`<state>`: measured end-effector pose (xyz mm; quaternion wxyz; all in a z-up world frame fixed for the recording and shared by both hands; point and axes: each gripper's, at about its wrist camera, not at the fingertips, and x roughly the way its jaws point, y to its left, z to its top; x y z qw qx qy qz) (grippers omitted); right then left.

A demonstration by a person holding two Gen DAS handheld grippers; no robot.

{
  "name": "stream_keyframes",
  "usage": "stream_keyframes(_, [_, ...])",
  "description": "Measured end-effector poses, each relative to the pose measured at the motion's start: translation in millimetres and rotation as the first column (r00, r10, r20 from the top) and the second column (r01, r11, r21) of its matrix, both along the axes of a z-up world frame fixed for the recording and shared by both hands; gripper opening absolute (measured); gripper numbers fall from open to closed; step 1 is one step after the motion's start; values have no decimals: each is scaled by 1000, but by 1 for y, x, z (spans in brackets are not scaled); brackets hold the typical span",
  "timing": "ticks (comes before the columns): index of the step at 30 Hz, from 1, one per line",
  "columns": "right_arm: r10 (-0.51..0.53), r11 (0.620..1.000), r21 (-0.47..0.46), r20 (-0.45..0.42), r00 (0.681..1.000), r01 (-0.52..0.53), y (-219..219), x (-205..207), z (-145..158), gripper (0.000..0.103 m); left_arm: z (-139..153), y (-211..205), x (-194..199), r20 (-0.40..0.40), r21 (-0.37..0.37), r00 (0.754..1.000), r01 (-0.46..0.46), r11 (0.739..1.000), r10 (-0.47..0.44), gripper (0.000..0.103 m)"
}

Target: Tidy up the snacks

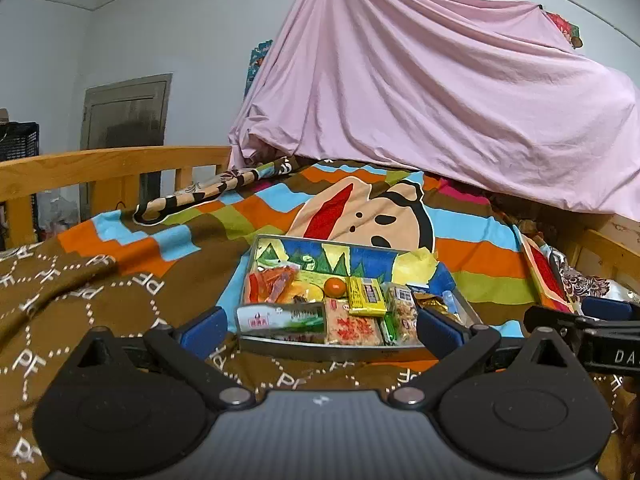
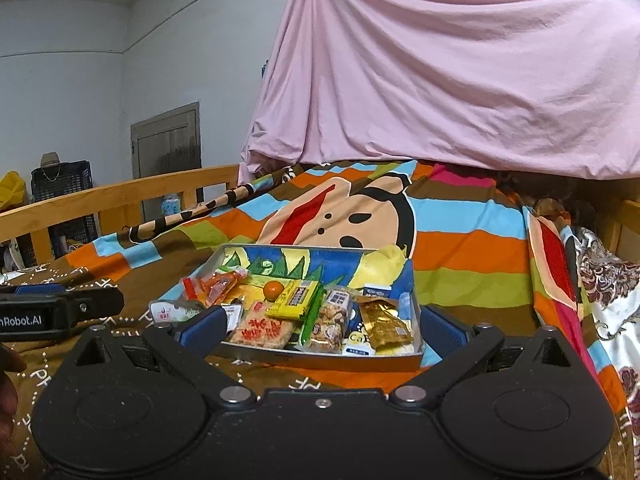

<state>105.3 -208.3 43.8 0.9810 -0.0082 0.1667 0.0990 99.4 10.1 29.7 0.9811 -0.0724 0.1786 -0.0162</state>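
A shallow metal tray lies on the bed, filled with several snacks. Among them are a small orange, a yellow packet, a rice cracker pack, an orange-red packet, a gold packet and a white-green tube. My left gripper is open just before the tray's near edge, holding nothing. My right gripper is open too, empty, at the same near edge. Each gripper shows at the side of the other's view.
The tray rests on a striped cartoon blanket over a brown patterned cover. A pink sheet drapes over a pile behind. A wooden bed rail runs along the left; a dark crate stands beyond it.
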Motion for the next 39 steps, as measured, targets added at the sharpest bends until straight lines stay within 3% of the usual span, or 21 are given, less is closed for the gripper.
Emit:
stream_keyframes(9, [-13,1000,18,12,1000,13,-11,-20,1,102,-8,-9,-19,-21,-13,1000,-14,1000,14,103])
stream_keyframes(21, [0,1000,-24,19,1000,1,-18,-47,4,102,-11,-15,-27,-54,-5,998,-36,999,35,103])
stream_keyframes(31, [-47,999,-4,-45,998,47,-30,-50,-13,102,-18,-19,-32,-91,26,996,-11,1000,13,103])
stream_keyframes(39, [-26,1000,11,-98,995,27,-23,-44,-31,102,-32,-13,-29,-151,31,987,-42,999,46,103])
